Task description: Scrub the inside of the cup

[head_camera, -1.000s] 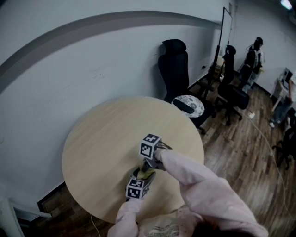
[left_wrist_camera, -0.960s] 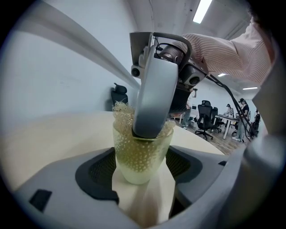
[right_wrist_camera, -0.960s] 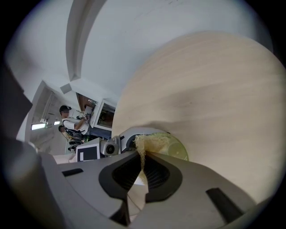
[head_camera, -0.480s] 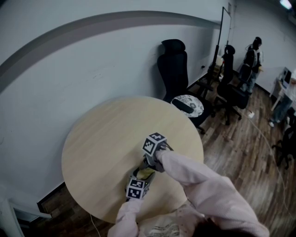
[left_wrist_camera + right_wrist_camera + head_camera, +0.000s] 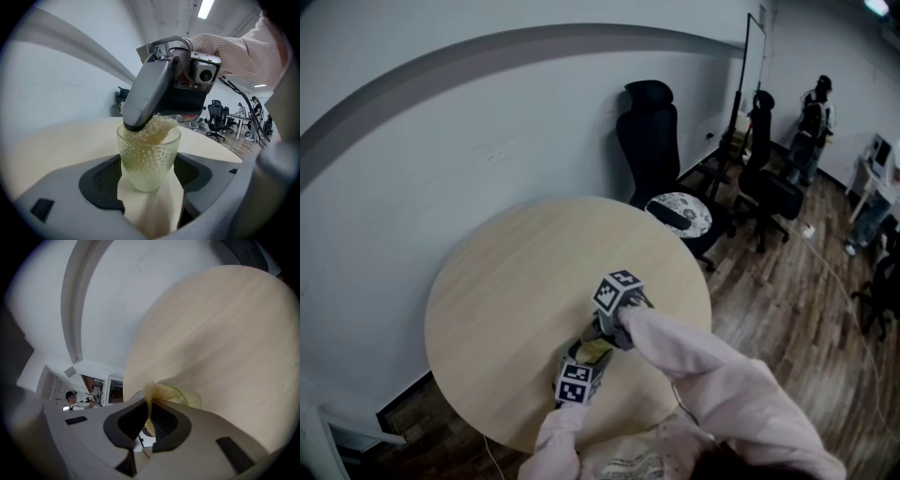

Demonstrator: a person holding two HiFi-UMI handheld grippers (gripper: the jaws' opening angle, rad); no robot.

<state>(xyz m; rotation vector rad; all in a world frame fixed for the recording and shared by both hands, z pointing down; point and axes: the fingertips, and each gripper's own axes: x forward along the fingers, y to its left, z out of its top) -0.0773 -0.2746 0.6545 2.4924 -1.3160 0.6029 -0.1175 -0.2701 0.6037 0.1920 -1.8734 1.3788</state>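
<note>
A pale yellow-green dotted cup [image 5: 150, 154] stands upright between the pads [image 5: 105, 176] of my left gripper [image 5: 148, 172], which is shut on it just above the round wooden table [image 5: 506, 272]. My right gripper [image 5: 140, 123] comes down from above, shut on a beige mesh scrubber [image 5: 153, 130] that fills the cup's mouth. In the right gripper view the scrubber [image 5: 151, 393] bunches at the tips of the right gripper [image 5: 149, 417], with the cup's rim [image 5: 186, 398] just beyond. In the head view both grippers meet over the cup [image 5: 593, 352] near the table's front edge.
A black office chair [image 5: 654, 131] and a seat with a patterned cushion [image 5: 682, 214] stand behind the table's far right side. A white wall runs along the back and left. More chairs and a standing person [image 5: 814, 112] are at the far right on the wood floor.
The right gripper's marker cube has shifted slightly right and tilted, with the scrubber still in the cup. The left gripper and cup have stayed put.
</note>
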